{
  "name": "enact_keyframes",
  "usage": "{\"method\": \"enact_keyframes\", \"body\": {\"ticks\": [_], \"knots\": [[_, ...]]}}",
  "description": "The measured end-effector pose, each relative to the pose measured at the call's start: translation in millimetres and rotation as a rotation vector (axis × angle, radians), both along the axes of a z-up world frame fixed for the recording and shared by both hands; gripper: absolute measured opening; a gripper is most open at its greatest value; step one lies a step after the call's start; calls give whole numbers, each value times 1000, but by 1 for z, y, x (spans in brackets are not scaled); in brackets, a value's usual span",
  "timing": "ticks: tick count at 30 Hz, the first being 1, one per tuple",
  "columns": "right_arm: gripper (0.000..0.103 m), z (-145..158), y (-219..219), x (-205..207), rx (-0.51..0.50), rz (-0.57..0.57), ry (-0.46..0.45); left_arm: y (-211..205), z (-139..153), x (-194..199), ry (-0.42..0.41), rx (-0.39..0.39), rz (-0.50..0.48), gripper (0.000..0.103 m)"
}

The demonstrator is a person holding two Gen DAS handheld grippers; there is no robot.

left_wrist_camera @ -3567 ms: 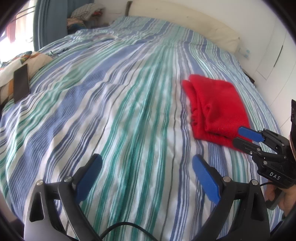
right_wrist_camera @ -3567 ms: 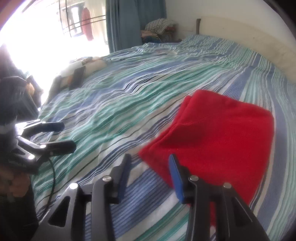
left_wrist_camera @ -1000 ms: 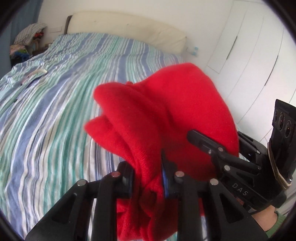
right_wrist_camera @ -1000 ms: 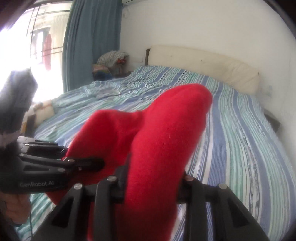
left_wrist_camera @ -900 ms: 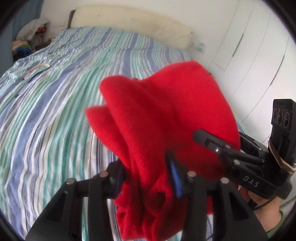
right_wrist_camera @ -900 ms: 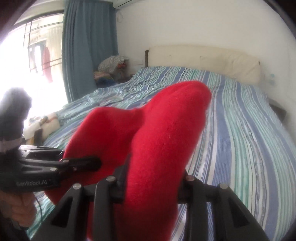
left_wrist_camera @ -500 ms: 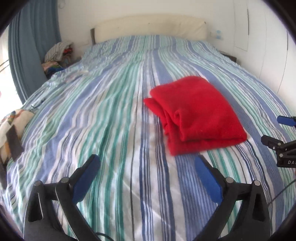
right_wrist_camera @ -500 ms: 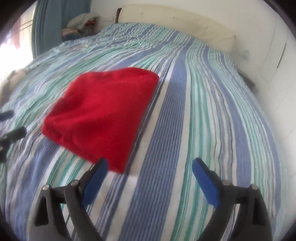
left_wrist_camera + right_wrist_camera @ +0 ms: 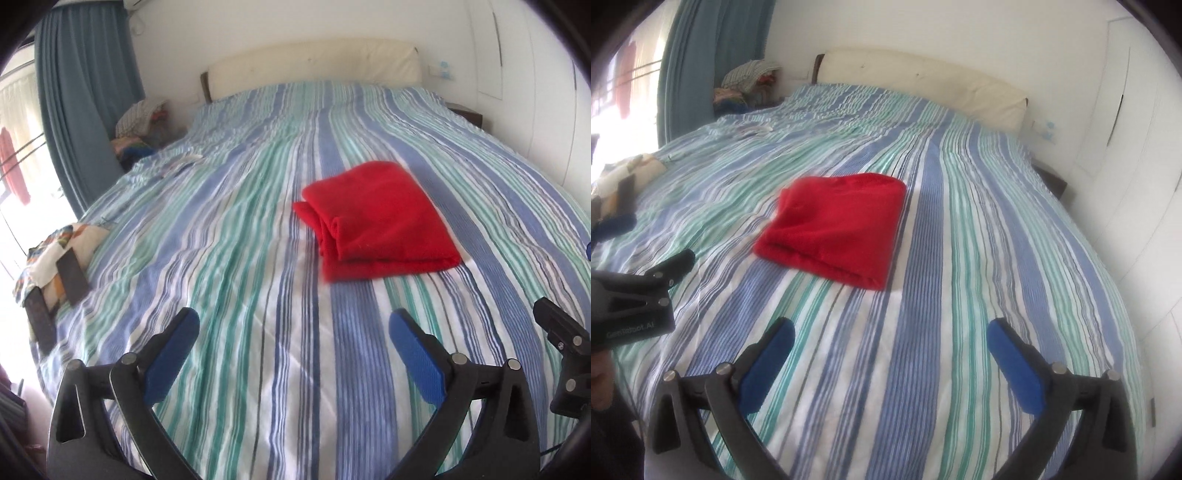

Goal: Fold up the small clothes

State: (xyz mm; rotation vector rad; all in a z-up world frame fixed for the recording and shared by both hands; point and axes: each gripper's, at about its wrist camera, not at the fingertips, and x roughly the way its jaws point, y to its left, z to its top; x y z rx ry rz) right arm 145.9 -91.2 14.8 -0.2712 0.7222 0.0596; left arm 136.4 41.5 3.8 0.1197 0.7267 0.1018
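I see the wide bed with its blue, green and white striped cover (image 9: pixel 236 258) filling both views, and the folded red fleece garment (image 9: pixel 380 221) lies flat on it toward the middle, well ahead of both tools and touching neither. My left gripper (image 9: pixel 293 332) has just been opening and its blue-padded jaws stand wide over bare cover with nothing between them. My right gripper (image 9: pixel 892 341) has likewise just been opening, its jaws spread wide and empty.
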Motion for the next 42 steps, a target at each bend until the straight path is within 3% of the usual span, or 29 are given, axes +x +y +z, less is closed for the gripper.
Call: {"method": "enact_keyframes", "body": {"ticks": [6, 15, 20, 27, 36, 42], "knots": [[102, 9, -6, -13, 20, -32, -9, -1, 5, -9, 0, -10, 23, 102], [102, 21, -9, -19, 47, -60, -25, -8, 2, -9, 30, -30, -41, 103], [102, 25, -9, -18, 37, -68, -29, -11, 9, -12, 19, 0, -33, 103], [102, 28, -9, -17, 75, -66, 0, -7, 20, -13, 3, -68, -45, 102], [102, 32, -9, -16, 71, -69, 1, -6, 26, -12, -14, -60, -44, 102], [102, 30, -10, -15, 70, -69, 6, -4, 25, -13, -12, -105, -61, 103]]}}
